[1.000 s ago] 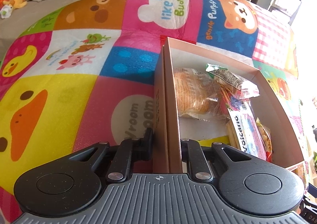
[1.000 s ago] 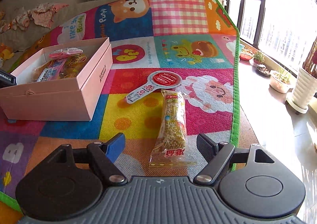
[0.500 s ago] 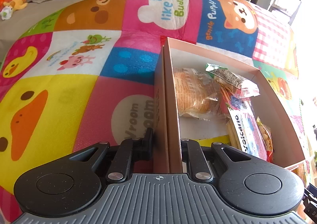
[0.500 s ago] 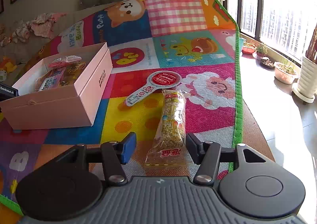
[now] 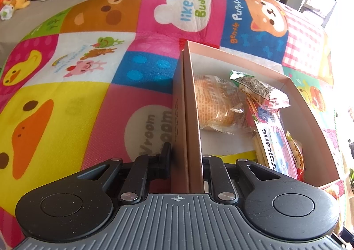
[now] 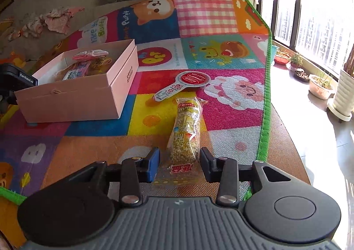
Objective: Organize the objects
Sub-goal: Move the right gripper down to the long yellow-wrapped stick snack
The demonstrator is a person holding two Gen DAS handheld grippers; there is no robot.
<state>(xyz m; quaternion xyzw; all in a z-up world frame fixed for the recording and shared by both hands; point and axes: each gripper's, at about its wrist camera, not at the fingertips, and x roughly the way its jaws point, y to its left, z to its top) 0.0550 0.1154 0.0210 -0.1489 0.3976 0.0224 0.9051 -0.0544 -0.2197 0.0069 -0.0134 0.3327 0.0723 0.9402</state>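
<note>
Jaws of the right gripper [image 6: 179, 162] are closing around the snack packet [image 6: 185, 137]; left gripper [image 5: 187, 159] clamps the box wall [image 5: 188, 121]

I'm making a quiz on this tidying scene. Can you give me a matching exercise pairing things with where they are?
Things:
1. left claw
2. right claw
3. red-headed paddle packet
4. bread packet

Places:
A. inside the pink box
B. flat on the play mat, beyond the long snack
C. clamped on the box wall
D. closing around the long snack packet

Pairs: 1-C, 2-D, 3-B, 4-A
</note>
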